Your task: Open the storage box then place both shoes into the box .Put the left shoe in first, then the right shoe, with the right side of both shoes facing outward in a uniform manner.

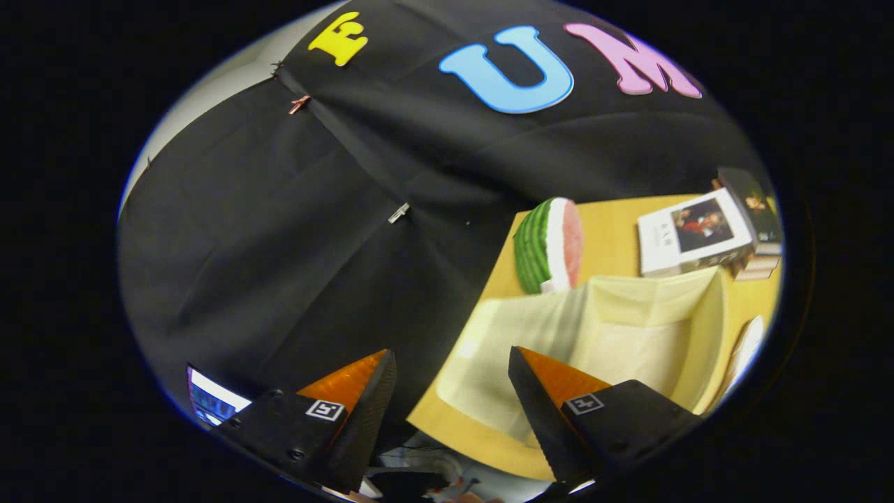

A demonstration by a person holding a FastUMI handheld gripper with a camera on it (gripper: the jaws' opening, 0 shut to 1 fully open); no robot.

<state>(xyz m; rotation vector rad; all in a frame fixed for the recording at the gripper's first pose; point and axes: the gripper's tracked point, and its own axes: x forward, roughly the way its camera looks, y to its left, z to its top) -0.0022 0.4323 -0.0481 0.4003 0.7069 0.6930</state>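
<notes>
Black cloth booth wall (pixel 279 244) at left, gripper (pixel 452 360) spread wide and holding nothing, pale yellow open storage box (pixel 628 328) on wooden table (pixel 614 237) just beyond right finger, watermelon slice (pixel 548 244) behind it, stacked books (pixel 698 234) far right.

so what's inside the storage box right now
The storage box stands open on the table, and the pale inside walls in sight hold no shoe. One of the fingers covers part of its floor, so that patch stays unknown. The gripper is open, holding nothing.
</notes>
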